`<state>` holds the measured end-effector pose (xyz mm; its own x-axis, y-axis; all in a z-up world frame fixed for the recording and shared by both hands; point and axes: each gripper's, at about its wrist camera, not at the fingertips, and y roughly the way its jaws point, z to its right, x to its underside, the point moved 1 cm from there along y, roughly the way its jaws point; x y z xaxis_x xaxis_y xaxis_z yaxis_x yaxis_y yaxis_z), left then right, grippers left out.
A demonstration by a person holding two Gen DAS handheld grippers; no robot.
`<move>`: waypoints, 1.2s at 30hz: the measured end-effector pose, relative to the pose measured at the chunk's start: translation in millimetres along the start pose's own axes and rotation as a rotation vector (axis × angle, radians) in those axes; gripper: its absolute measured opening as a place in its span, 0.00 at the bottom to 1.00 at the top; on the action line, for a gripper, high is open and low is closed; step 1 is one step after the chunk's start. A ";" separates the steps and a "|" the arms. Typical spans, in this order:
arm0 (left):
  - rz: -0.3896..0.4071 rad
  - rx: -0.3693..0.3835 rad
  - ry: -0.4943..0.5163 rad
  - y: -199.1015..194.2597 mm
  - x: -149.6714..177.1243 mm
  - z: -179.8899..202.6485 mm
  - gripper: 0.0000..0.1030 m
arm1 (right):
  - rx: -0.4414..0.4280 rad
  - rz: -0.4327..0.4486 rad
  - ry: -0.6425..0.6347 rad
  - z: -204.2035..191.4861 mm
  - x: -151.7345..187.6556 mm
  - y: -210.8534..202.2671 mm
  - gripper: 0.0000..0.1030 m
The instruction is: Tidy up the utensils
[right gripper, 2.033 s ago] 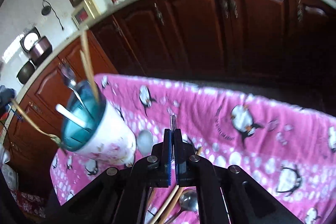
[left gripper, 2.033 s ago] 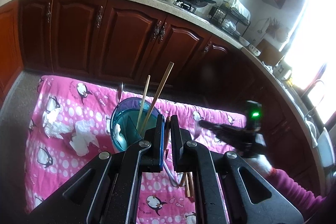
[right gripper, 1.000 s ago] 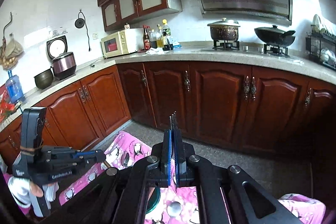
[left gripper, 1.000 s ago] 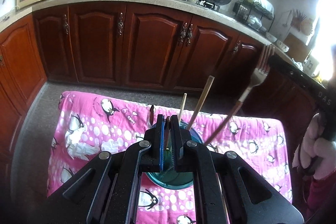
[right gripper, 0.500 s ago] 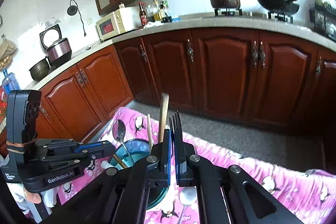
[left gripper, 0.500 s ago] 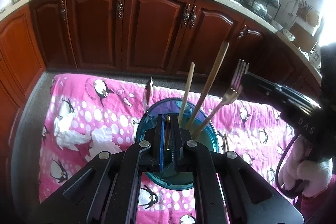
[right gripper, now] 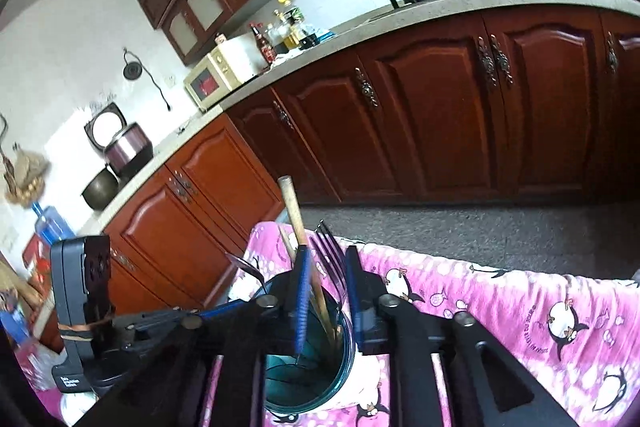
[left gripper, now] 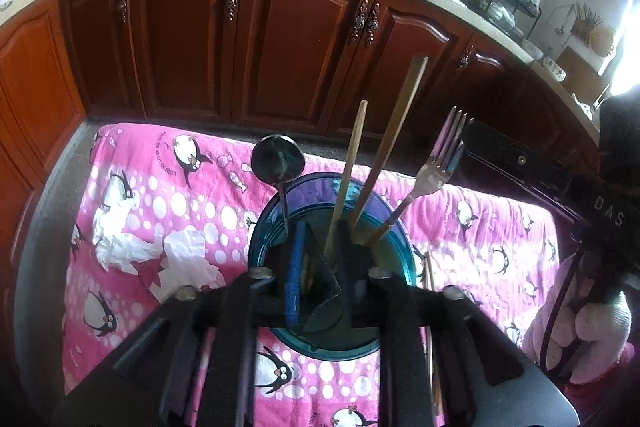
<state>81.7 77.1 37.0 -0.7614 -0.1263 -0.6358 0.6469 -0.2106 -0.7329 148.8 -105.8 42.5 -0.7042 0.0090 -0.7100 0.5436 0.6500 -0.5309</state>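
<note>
A teal-lined cup [left gripper: 384, 339] stands on the pink penguin cloth [left gripper: 160, 211]. It holds two wooden chopsticks [left gripper: 394, 135], a metal spoon [left gripper: 276, 159] and a fork [left gripper: 434, 173]. My left gripper [left gripper: 320, 259] is open right over the cup's mouth. My right gripper [right gripper: 326, 291] is open above the same cup [right gripper: 344, 359], with the fork [right gripper: 330, 247] standing between its jaws. The right gripper also shows in the left wrist view at the right [left gripper: 520, 163].
Crumpled white tissues [left gripper: 160, 255] lie on the cloth left of the cup. More chopsticks [left gripper: 428, 271] lie on the cloth right of the cup. Dark wooden cabinets [left gripper: 280, 39] stand behind the cloth. The left gripper's body [right gripper: 80, 311] shows at the left in the right wrist view.
Both grippers went from shut to open. The fork now rests in the cup, let go by the right gripper. The left gripper let go of what it held over the cup.
</note>
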 end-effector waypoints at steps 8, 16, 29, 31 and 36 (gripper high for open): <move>0.042 -0.004 0.019 -21.1 0.0 10.8 0.34 | 0.004 0.002 -0.007 -8.3 4.0 -18.0 0.30; 0.081 -0.036 0.049 -42.7 10.1 25.5 0.39 | 0.061 0.003 -0.032 -17.4 21.4 -43.9 0.36; 0.114 -0.047 0.118 -63.6 37.2 54.6 0.42 | 0.122 -0.074 0.031 7.3 78.7 -67.8 0.38; 0.110 -0.041 0.111 -64.4 41.3 54.3 0.42 | 0.122 -0.113 0.046 13.7 93.5 -59.7 0.38; 0.087 -0.030 0.060 -65.6 50.5 42.0 0.42 | 0.158 -0.307 0.041 26.7 144.5 -6.5 0.33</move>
<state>-1.0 43.8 63.2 -0.6990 -0.0844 -0.7102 0.7122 -0.1719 -0.6806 55.8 -129.1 -68.9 -0.8620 -0.1356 -0.4884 0.3655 0.5012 -0.7843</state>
